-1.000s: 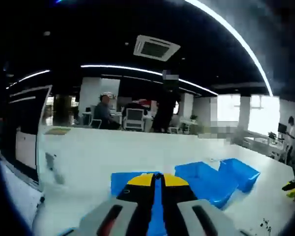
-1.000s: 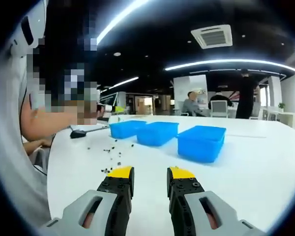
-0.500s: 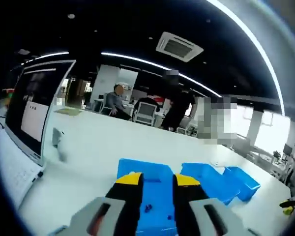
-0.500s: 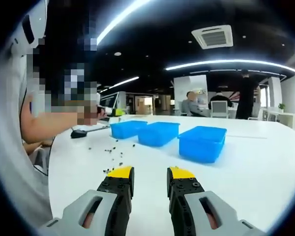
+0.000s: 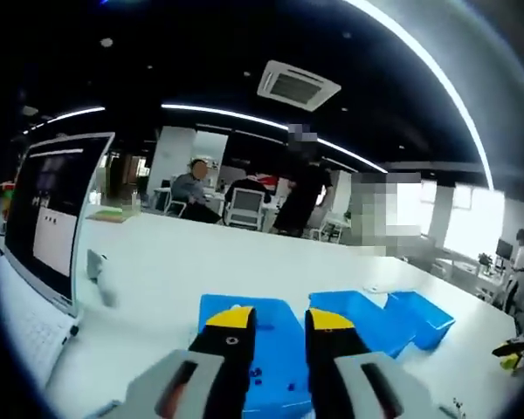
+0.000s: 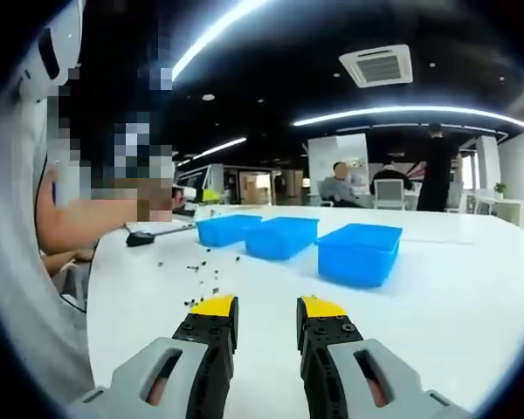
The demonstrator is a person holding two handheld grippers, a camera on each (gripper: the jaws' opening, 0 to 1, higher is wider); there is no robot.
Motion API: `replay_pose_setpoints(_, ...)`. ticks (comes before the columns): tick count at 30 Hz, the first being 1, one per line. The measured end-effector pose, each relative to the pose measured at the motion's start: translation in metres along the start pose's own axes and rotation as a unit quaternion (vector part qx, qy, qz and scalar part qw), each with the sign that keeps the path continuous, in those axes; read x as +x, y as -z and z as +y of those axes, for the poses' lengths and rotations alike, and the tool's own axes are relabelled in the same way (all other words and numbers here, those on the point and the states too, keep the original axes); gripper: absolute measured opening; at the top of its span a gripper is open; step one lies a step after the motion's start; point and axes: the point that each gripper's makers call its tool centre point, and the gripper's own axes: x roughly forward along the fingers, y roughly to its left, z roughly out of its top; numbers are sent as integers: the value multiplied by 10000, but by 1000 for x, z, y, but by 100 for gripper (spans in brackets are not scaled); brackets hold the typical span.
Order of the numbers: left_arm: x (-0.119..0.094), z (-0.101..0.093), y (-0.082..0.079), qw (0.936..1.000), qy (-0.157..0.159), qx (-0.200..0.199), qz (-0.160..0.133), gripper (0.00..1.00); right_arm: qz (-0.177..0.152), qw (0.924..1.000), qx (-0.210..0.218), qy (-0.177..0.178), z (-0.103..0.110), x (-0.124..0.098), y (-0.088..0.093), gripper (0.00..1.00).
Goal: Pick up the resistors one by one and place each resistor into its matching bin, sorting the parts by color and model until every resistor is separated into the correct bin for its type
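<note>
My left gripper (image 5: 281,321) is open, held just above the nearest blue bin (image 5: 255,307); a few small dark resistors (image 5: 260,377) lie in that bin between the jaws. Two more blue bins (image 5: 367,316) (image 5: 425,312) follow to the right. My right gripper (image 6: 268,307) is open and empty, low over the white table. Ahead of it and to the left, several loose dark resistors (image 6: 201,269) are scattered. Beyond them stand the three blue bins (image 6: 227,229) (image 6: 281,236) (image 6: 360,251) in a row.
A monitor (image 5: 45,218) and a keyboard (image 5: 26,336) stand at the left of the white table (image 5: 183,262). A black tool (image 6: 144,236) lies near the resistors. A person's arm (image 6: 79,218) reaches over the table's left side. People sit and stand in the background.
My left gripper went from shut to open over the nearest bin, and its view swung towards the monitor. The right gripper has stayed put and open.
</note>
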Motion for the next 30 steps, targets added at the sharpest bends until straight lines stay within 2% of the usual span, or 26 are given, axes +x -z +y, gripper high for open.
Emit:
replay_pose_setpoints(4,1,-14,1,9992,247,298,83,25,21,10000,22,-5,0,0,3,29)
replay_pose_setpoints(6,3,-24,2,9972,439,587,165,24,26,10000,33,-6,0,0,4,29)
replay_pose_setpoints(9,6,-36,3,9949,640,731,286,22,30,10000,41,22,-2,0,5,29)
replay_pose_setpoints(11,8,-50,3,9882,907,1172,385,22,14,10000,61,44,-4,-1,5,29)
replay_pose_setpoints(13,9,-71,8,9742,1377,1682,610,22,5,10000,70,67,-5,-1,5,29)
replay_pose_setpoints(14,6,-91,15,9564,1896,2082,775,22,4,9999,84,74,-6,-2,5,29)
replay_pose_setpoints(15,-2,-114,27,9279,2504,2577,996,22,2,9999,103,79,-7,-2,6,29)
replay_pose_setpoints(16,-8,-129,40,9009,2885,2979,1280,21,7,9999,117,83,-7,-2,7,29)
replay_pose_setpoints(17,-11,-139,49,8735,3076,3470,1482,20,17,9999,123,83,-7,-2,8,29)
replay_pose_setpoints(18,-12,-144,54,8509,3187,3878,1552,20,23,9999,123,79,-7,-2,8,29)
replay_pose_setpoints(19,-13,-149,64,8130,3328,4460,1714,19,38,9999,121,66,-6,-2,9,29)
replay_pose_setpoints(20,-18,-154,77,7699,3539,4915,2011,18,43,9999,109,54,-6,-2,9,29)
replay_pose_setpoints(21,-24,-156,89,7242,3781,5294,2289,18,38,9999,97,44,-5,-2,8,29)
replay_pose_setpoints(23,-29,-155,106,6443,4024,5893,2750,19,29,9999,87,44,-5,-2,7,29)
replay_pose_setpoints(24,-29,-155,113,5995,4099,6213,2942,20,31,9999,80,53,-6,-3,7,29)
replay_pose_setpoints(25,-27,-156,117,5696,4174,6413,3000,21,36,9999,74,57,-6,-3,8,29)
replay_pose_setpoints(26,-25,-159,120,5477,4262,6532,3029,22,40,9999,76,65,-6,-3,9,29)
replay_pose_setpoints(28,-18,-163,124,5268,4322,6597,3170,22,34,9999,95,86,-7,-3,9,29)
replay_pose_setpoints(29,-14,-164,127,5109,4357,6681,3207,22,21,9999,114,85,-7,-4,9,29)
replay_pose_setpoints(30,-10,-166,129,4974,4401,6756,3199,22,12,9999,120,76,-6,-4,9,29)
